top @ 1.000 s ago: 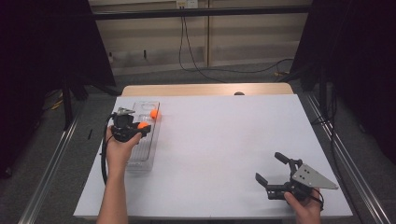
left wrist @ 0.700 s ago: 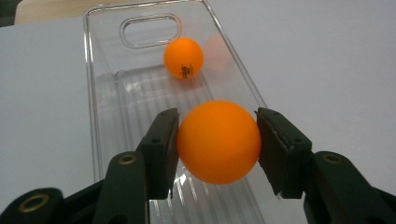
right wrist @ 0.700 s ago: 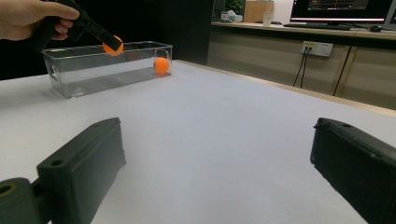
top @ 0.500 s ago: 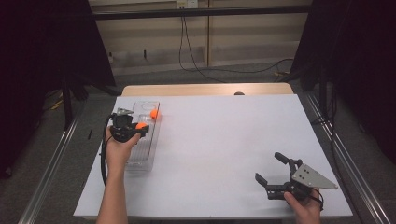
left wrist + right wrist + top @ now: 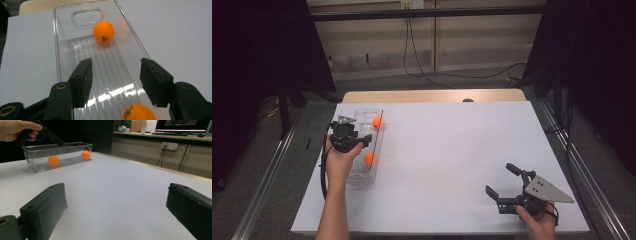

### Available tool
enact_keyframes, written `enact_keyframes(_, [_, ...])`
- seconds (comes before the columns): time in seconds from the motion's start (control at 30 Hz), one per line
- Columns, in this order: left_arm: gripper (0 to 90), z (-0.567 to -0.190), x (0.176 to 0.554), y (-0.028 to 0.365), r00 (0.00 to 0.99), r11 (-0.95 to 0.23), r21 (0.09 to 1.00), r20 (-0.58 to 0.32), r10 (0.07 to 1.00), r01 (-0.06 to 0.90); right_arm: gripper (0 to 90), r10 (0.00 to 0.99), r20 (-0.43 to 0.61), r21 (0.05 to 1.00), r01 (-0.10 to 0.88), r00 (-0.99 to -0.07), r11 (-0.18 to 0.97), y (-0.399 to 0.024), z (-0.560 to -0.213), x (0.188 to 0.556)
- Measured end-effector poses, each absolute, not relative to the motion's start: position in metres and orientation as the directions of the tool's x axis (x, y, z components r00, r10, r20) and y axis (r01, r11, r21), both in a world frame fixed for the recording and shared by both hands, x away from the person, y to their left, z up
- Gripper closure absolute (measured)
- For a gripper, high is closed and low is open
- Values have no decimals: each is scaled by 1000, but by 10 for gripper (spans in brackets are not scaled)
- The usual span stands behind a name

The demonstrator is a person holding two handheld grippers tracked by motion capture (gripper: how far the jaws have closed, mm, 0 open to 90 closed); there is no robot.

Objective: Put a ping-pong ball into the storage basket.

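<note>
A clear plastic bin (image 5: 358, 172) lies lengthwise at the table's left. One orange ball (image 5: 376, 122) rests near its far end, also in the left gripper view (image 5: 103, 31). A second orange ball (image 5: 369, 158) sits lower in the bin, below the jaws (image 5: 138, 112) and free of both pads. My left gripper (image 5: 362, 141) hovers over the bin; its jaws (image 5: 115, 67) have just been opening and stand apart with nothing pressed between them. My right gripper (image 5: 500, 179) rests open at the front right, with only bare table between its jaws (image 5: 115, 192).
White table surface (image 5: 452, 150) stretches between the bin and the right gripper. A wooden strip (image 5: 427, 96) runs along the far edge. Metal rails flank the table. Cables hang along the back wall.
The left jaws have spread apart. The orange ball that was at their tips now lies in the bin, nearer the person. Neither hand has shifted.
</note>
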State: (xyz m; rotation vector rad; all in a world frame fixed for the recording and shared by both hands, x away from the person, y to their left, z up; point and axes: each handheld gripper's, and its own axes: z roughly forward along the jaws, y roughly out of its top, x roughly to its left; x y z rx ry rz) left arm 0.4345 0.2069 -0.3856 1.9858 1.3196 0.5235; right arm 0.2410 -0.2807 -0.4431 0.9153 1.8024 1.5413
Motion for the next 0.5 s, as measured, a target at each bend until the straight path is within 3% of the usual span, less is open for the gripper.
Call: enact_keyframes(0.5, [283,-378,426,203,435,-214,756,-102,895,619,24,811,6,988,126,-585,84,-281,-443,241])
